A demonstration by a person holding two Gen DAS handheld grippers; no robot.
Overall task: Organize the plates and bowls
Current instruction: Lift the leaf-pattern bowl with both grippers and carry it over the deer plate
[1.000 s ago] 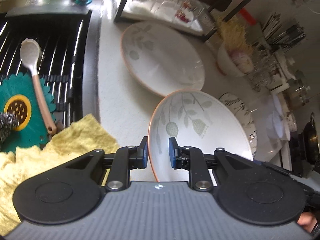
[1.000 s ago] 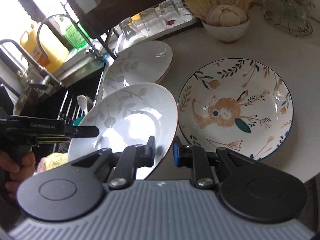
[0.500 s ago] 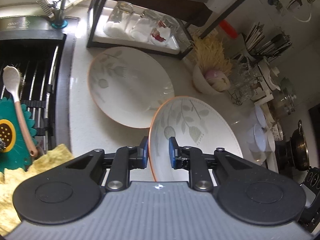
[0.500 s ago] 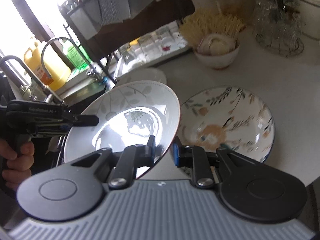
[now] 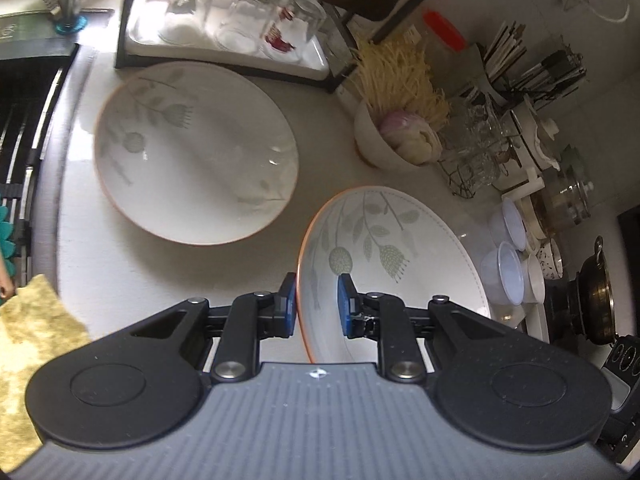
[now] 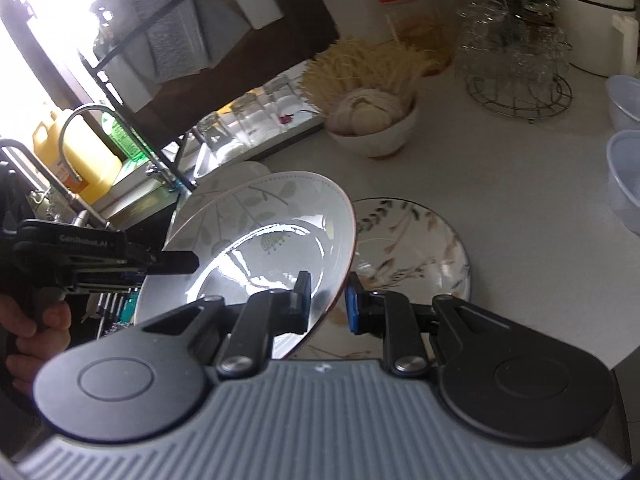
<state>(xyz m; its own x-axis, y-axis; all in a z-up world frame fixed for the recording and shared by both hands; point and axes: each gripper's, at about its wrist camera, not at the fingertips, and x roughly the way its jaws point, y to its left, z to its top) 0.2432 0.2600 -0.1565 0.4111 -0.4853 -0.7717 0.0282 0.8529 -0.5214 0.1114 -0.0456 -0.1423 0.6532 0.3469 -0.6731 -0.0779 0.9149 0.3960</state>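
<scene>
Left wrist view: the left gripper (image 5: 317, 306) is clamped on the orange rim of a leaf plate (image 5: 394, 264), one blue pad on each face of the rim. The plate is raised off the counter (image 5: 328, 168) and tilted. A yellow cloth (image 5: 28, 344) lies at the lower left. Beyond the gripper, a second leaf plate (image 5: 196, 152) of like pattern rests flat on the counter, apart from the held one. To its right stands a white bowl (image 5: 374, 144) holding pale round items, with a bundle of pale strands (image 5: 400, 76) behind it. Farther back, upturned glasses (image 5: 244, 20) sit in a white tray under a dark rack. At the right edge are clear plastic cups (image 5: 506, 270) and a wire stand of glassware (image 5: 476, 152).

Right wrist view: the right gripper (image 6: 327, 303) grips the opposite rim of the same leaf plate (image 6: 256, 240), its pads pressed on either face. At the left, the left gripper (image 6: 176, 261) holds the far rim, with a hand (image 6: 36, 332) on its handle. Just right of the held plate, a rabbit plate (image 6: 416, 248) lies flat on the counter (image 6: 520, 184), partly hidden by the gripper. Behind the held plate, the edge of the second leaf plate (image 6: 240, 170) shows. Farther off stand the white bowl (image 6: 376, 136), the glassware stand (image 6: 516, 60), a red-lidded jar (image 6: 408, 20), a tap (image 6: 100, 128) and a yellow bottle (image 6: 76, 156).
</scene>
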